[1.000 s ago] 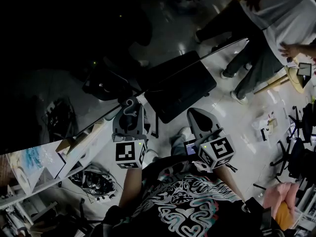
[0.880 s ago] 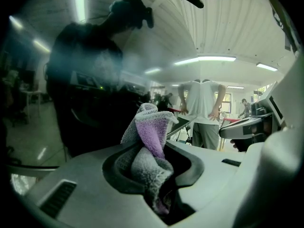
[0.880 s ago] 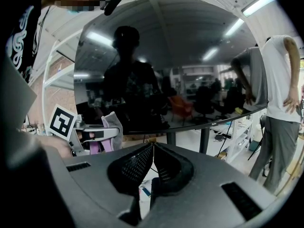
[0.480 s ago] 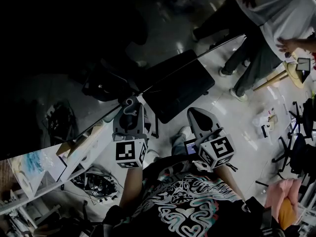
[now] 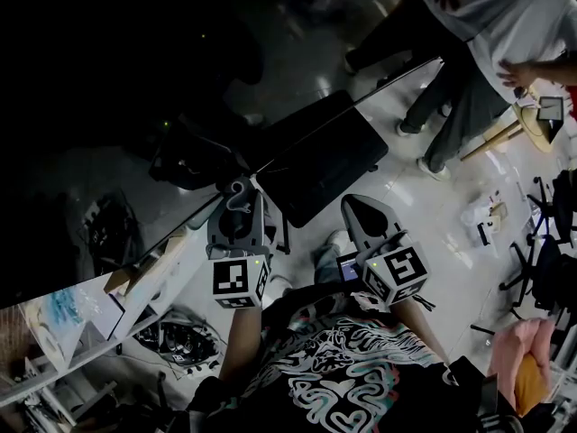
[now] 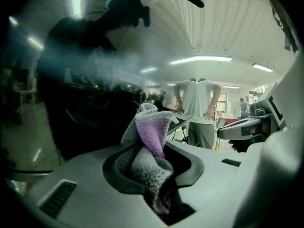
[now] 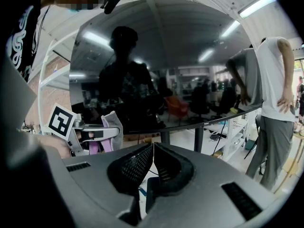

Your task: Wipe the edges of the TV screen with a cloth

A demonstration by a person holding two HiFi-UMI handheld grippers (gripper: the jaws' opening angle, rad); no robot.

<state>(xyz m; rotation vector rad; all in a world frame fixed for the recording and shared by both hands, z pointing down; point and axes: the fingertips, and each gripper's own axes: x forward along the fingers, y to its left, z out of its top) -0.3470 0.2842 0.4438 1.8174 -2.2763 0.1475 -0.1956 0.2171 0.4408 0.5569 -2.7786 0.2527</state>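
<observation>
The TV screen (image 5: 135,106) is a big dark glossy panel; its lower edge (image 5: 361,97) runs slantwise across the head view. My left gripper (image 5: 238,202) is shut on a grey and purple cloth (image 5: 236,188), which sits right at that lower edge; whether it touches the edge I cannot tell. In the left gripper view the cloth (image 6: 148,144) bulges out of the jaws beside the dark screen (image 6: 71,103). My right gripper (image 5: 365,213) is shut with nothing in it, to the right of the left one. The right gripper view shows its closed jaws (image 7: 153,147) below the screen (image 7: 166,65), with the cloth (image 7: 113,122) at the left.
A person in a white shirt and grey trousers (image 5: 478,52) stands by the TV's far end. The black stand base (image 5: 325,165) lies on the floor under the screen. White shelving (image 5: 81,323) and a cable heap (image 5: 176,336) are at the lower left.
Both grippers keep their places at the TV's lower edge. The head view has drifted slightly and the bystander has shifted a little.
</observation>
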